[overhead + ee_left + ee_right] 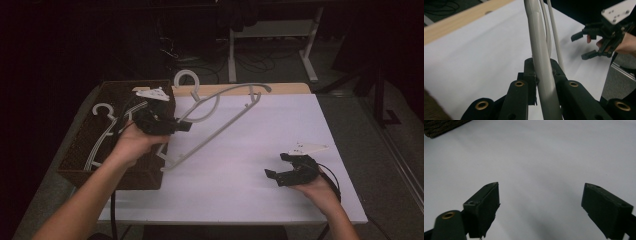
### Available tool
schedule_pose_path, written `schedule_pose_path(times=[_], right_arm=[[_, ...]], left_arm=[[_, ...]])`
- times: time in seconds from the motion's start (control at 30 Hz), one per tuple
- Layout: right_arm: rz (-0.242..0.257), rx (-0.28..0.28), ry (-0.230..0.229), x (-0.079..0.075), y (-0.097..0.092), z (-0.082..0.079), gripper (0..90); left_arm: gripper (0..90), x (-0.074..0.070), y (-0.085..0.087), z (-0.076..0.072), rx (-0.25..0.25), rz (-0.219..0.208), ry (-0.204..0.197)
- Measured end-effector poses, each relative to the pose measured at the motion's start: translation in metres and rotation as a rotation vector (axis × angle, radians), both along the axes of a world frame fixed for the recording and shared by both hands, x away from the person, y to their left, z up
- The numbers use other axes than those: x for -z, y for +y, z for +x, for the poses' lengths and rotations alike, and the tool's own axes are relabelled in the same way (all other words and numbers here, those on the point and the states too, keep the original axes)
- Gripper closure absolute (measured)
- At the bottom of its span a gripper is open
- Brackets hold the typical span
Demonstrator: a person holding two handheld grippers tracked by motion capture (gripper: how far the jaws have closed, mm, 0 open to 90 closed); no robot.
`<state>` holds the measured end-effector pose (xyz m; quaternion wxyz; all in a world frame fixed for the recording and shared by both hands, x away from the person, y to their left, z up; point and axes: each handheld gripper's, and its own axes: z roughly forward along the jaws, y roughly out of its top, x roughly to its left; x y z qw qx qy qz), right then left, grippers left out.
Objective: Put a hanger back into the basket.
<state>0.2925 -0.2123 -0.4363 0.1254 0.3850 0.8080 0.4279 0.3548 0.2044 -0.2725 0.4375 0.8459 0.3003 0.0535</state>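
A grey plastic hanger (220, 127) hangs tilted above the white table (260, 145), its hook (185, 77) at the top. My left gripper (182, 126) is shut on one of its arms, just right of the basket. In the left gripper view the hanger's bar (541, 62) runs up between the pinched jaws of my left gripper (541, 77). My right gripper (276, 165) stands open low over the table's right front, nothing between its jaws. The left gripper view catches the right gripper (584, 46) farther off. In its own view, my right gripper (540, 205) spreads wide over bare white table.
A brown wicker basket (80, 150) at the table's left edge holds more white hangers (102, 135); its corner (439, 128) shows in the right gripper view. A wooden strip (280, 89) lines the far edge. Beyond stand white desk legs (232, 60) on a dark floor.
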Motion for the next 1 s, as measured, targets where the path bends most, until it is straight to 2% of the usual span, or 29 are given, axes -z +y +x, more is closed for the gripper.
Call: schedule_pose_path(times=[0.07, 0.3, 0.5, 0.73, 0.87, 1.0], right_arm=[[-0.003, 0.0, -0.001, 0.001, 0.001, 0.0, 12.9], [-0.002, 0.002, -0.012, 0.0, 0.001, 0.0, 11.5], [0.002, 0.012, -0.018, 0.001, 0.001, 0.001, 10.0], [-0.006, 0.013, -0.015, 0.003, 0.003, 0.003, 9.8], [-0.01, 0.012, -0.011, 0.003, 0.004, 0.003, 9.8], [-0.011, 0.013, -0.009, 0.003, 0.004, 0.003, 9.8]], left_arm=[[80.2, -0.008, 0.013, 0.001, -0.01, 0.005, -0.018], [80.2, -0.028, 0.067, 0.005, -0.103, 0.032, -0.059], [80.1, -0.033, 0.118, 0.007, -0.191, 0.037, -0.056], [80.2, -0.026, 0.171, 0.012, -0.282, 0.04, -0.042], [80.2, -0.017, 0.192, 0.017, -0.322, 0.071, -0.032], [80.2, -0.007, 0.207, 0.023, -0.343, 0.124, -0.022]])
